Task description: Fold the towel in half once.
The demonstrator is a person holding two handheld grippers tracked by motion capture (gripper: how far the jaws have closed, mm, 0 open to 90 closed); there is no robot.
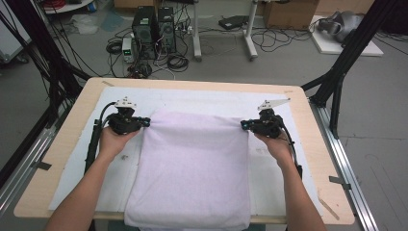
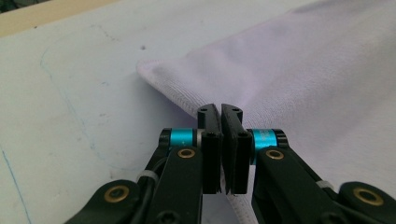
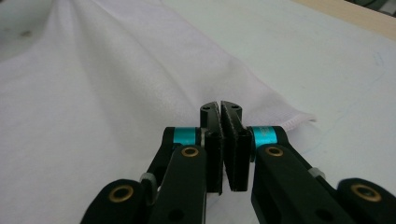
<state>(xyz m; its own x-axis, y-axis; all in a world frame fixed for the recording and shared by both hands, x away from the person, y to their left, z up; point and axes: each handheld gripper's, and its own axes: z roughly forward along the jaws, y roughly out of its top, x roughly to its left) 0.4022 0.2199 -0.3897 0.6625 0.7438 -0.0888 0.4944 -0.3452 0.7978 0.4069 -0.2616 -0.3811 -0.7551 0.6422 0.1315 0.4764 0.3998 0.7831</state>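
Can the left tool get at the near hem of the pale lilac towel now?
Probably not: the left tool is shut on the pale lilac towel at its far corner, and must release first.

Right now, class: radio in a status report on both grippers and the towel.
Left gripper and right gripper shut on towel far corners. Towel flat, near edge overhanging table. Nothing in the way.

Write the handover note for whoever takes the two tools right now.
Left tool: shut on the towel's far left edge.
Right tool: shut on its far right edge.
Towel: pale lilac, spread on the white mat; far corners pinched, near end hanging over the table's front edge.
Done: both far corners gripped.
Left: probably fold the far end toward the near edge, then release and smooth.
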